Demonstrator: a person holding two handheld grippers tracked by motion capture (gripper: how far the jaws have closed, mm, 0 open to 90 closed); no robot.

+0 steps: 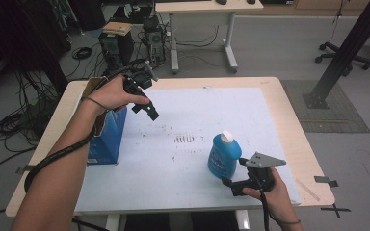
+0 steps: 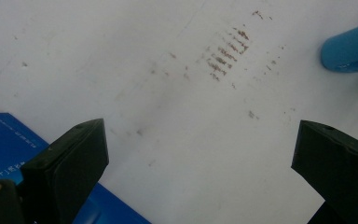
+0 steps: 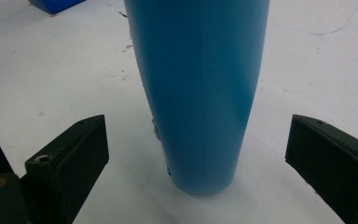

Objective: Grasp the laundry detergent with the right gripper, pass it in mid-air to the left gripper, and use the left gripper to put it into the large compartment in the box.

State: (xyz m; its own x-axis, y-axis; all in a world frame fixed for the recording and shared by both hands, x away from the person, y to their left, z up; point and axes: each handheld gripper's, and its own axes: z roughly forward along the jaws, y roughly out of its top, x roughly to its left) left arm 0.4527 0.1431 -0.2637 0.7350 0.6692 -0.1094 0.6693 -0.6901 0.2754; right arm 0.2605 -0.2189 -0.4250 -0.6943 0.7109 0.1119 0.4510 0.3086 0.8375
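Your right gripper (image 1: 232,185) sits low at the near right of the bench (image 1: 289,120), and the blue bottle (image 1: 224,156) stands upright straight ahead of it, long axis vertical, white cap on top. In the right gripper view the bottle's body (image 3: 198,93) rises between the two fingers (image 3: 70,158), which are spread wide with bench showing on both sides of the bottle: no contact yet. So the move turns on a short push forward before closing, I judge (the bottle narrows toward its foot, so a grip higher on the body may hold better).

Your left gripper (image 1: 147,110) hovers well apart, up at the far left above the blue box (image 1: 107,137), its fingers (image 2: 72,158) also wide and holding nothing. The right hand is plainly the nearer one.

Nothing stands between the right fingers and the bottle. The brown smudges (image 1: 184,139) on the white sheet lie off to the left, out of the way.
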